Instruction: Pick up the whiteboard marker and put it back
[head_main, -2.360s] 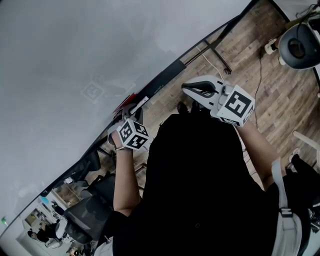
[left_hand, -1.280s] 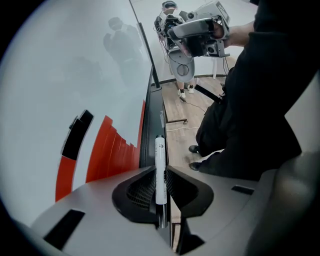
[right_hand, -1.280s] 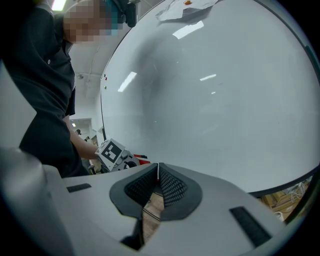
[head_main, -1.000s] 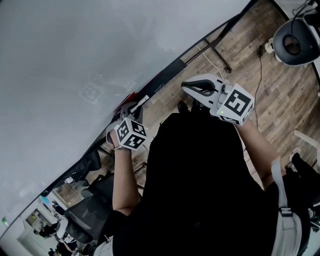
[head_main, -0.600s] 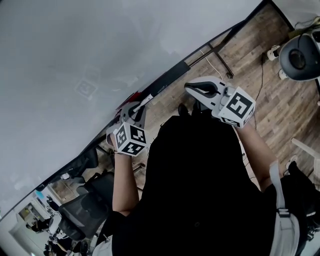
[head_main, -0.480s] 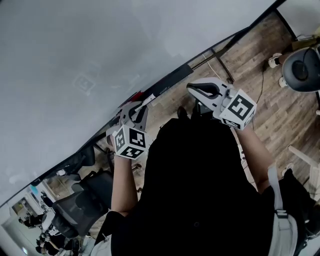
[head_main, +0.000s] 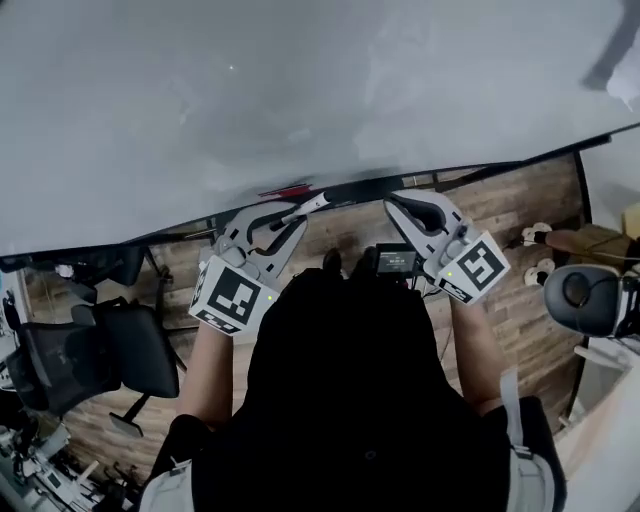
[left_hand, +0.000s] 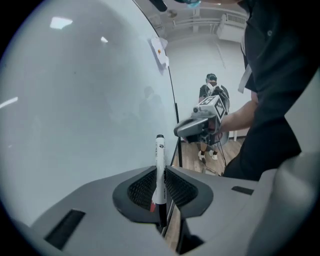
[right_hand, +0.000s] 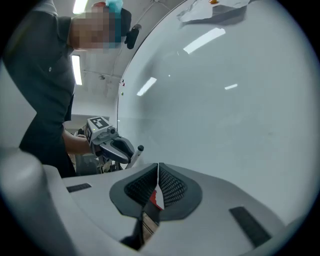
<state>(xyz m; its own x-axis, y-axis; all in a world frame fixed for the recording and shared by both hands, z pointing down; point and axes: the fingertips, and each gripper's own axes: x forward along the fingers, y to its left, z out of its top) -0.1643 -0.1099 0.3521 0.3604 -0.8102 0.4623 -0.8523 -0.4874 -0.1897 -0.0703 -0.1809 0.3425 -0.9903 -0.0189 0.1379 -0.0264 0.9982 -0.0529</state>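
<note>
Both grippers sit side by side in front of the whiteboard (head_main: 300, 90), pointing at it, cubes toward the person. Left gripper (head_main: 296, 214) is tilted slightly down, fingers (left_hand: 142, 187) clamped on the marker (left_hand: 160, 155) mid-barrel, so it's in the air close to the board; can't tell if it touches. Marker has a white barrel with black print, its black end sticks out past the fingertips, and there's a red band near the back end. Right gripper (head_main: 397, 204) is about level, fingers closed together and holding nothing.

The wood-plank floor (head_main: 510, 215) carries a black office chair (head_main: 100, 350) at the left, beneath the whiteboard (head_main: 300, 90).
</note>
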